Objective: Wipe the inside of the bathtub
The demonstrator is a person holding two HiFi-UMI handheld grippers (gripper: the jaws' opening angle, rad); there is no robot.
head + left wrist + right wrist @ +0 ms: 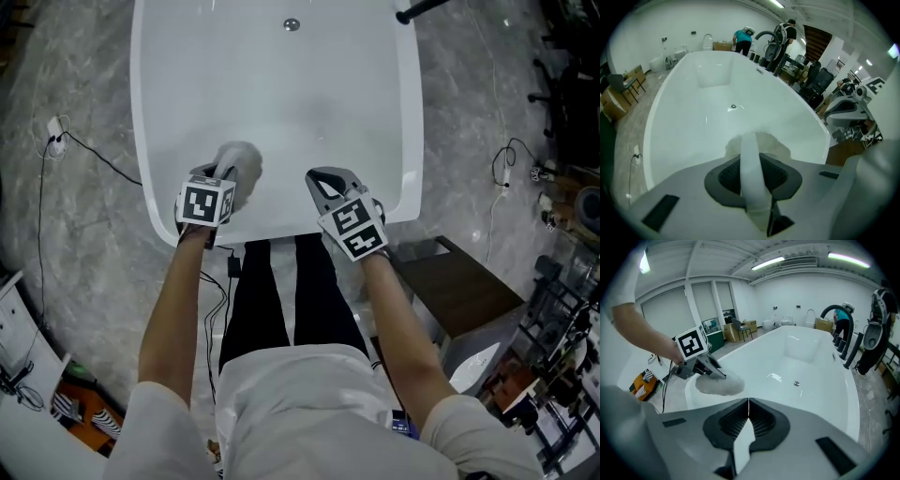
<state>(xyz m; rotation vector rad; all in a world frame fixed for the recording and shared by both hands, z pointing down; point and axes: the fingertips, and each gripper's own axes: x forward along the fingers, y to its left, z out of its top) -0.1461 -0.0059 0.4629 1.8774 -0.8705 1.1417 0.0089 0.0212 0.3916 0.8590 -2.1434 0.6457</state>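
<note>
The white bathtub fills the top of the head view, its drain at the far end. My left gripper is over the tub's near end, inside the rim, shut on a pale fluffy cloth. In the left gripper view the cloth bulges past the jaws, above the tub floor. The right gripper view shows the same cloth held over the tub's left rim. My right gripper hovers beside it over the near rim, jaws shut with nothing between them.
A black faucet stands at the tub's far right rim. A cable and socket lie on the marble floor at left. A brown stool sits at my right. Two people stand beyond the tub's far end.
</note>
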